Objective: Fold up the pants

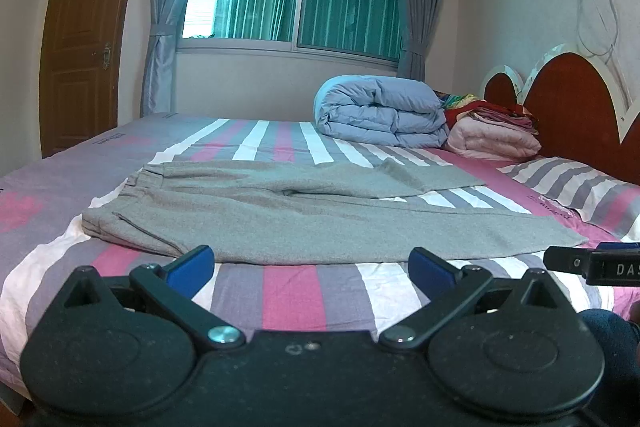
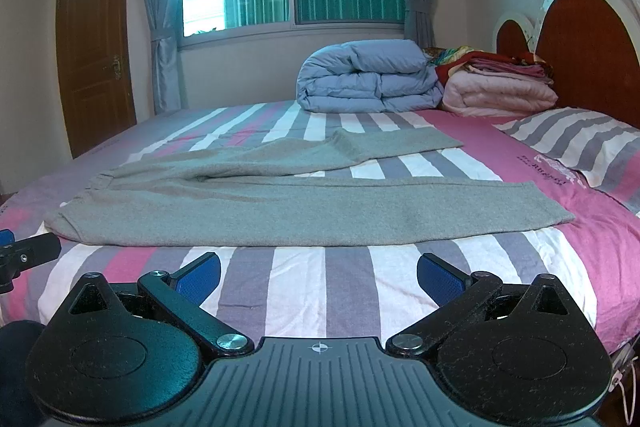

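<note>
Approaching grey pants point(image 1: 320, 223) flat on bed point(image 1: 288, 291) | left gripper point(image 1: 312, 263), right gripper point(image 2: 320, 273) fingers wide, empty | next: probably pinch near leg edge, fold over

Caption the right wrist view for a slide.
Open right gripper hovers short of grey pants spread flat on a striped bed.

Readable text: only "DAS" in pale raised letters on the black body of the right gripper point(image 1: 600, 265), where it pokes in at the right edge of the left wrist view; the word is cut off by the frame. The bedsheet point(image 2: 552, 171) carries a small dark printed line plus a logo on its pink band near the pillow point(image 2: 580, 135), too small and warped to read. Similar tiny print sits at the sheet's far left corner, also illegible.
</note>
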`<act>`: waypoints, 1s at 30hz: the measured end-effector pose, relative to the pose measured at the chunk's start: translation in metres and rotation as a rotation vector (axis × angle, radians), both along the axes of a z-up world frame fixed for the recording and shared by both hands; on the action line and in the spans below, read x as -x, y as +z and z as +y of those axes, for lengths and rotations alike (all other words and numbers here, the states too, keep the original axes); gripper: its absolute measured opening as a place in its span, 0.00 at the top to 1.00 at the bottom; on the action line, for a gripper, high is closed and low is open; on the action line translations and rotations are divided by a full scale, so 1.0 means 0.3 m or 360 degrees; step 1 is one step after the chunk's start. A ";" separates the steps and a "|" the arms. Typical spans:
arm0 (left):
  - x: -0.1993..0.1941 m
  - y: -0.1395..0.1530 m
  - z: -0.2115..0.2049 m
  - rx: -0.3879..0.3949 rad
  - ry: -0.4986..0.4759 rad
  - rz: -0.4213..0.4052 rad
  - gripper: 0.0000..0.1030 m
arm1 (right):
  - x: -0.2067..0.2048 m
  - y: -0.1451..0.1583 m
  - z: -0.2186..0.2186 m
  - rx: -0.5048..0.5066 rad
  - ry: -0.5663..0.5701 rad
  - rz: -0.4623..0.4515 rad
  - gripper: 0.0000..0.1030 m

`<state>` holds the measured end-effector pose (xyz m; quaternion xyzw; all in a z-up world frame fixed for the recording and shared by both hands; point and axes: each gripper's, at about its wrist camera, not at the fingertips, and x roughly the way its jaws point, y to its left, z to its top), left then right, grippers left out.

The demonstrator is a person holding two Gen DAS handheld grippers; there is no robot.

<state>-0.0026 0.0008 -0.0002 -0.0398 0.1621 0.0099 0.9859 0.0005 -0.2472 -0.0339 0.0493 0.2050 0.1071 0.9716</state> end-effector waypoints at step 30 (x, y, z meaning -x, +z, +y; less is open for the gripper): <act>-0.006 -0.005 -0.003 -0.0004 0.0001 0.0009 0.06 | -0.002 -0.005 -0.006 0.0009 0.0001 0.0004 0.00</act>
